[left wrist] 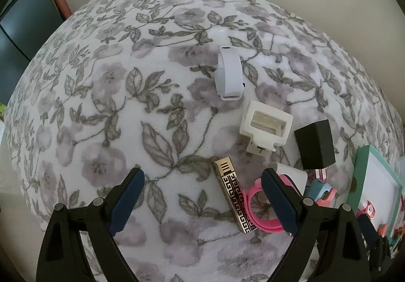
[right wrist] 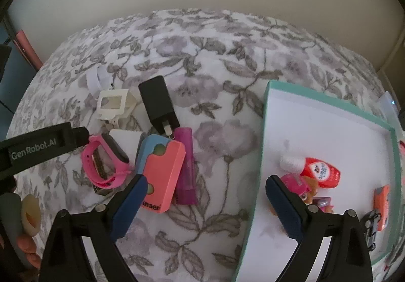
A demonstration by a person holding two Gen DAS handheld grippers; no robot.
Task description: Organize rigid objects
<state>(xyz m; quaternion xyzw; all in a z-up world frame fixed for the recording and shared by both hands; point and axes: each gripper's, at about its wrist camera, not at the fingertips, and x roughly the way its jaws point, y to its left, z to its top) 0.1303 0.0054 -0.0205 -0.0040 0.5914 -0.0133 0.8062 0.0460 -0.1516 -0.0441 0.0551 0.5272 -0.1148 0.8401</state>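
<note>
floral blanket (right wrist: 227, 54) | right gripper (right wrist: 206, 196) wide, empty | risk: jaw clips teal tray (right wrist: 268, 94) wall, spilling toys | left gripper (left wrist: 202, 193) wide, empty

- The pink rubber watch band (left wrist: 263, 203) is partly hidden behind the left gripper's finger.
- The teal cardboard box (right wrist: 329, 102) runs off the picture's right edge.

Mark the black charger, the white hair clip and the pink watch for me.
black charger (right wrist: 158, 102), right wrist view, its flat top face
white hair clip (left wrist: 265, 123), left wrist view, its rectangular frame
pink watch (right wrist: 87, 159), right wrist view, its strap
</note>
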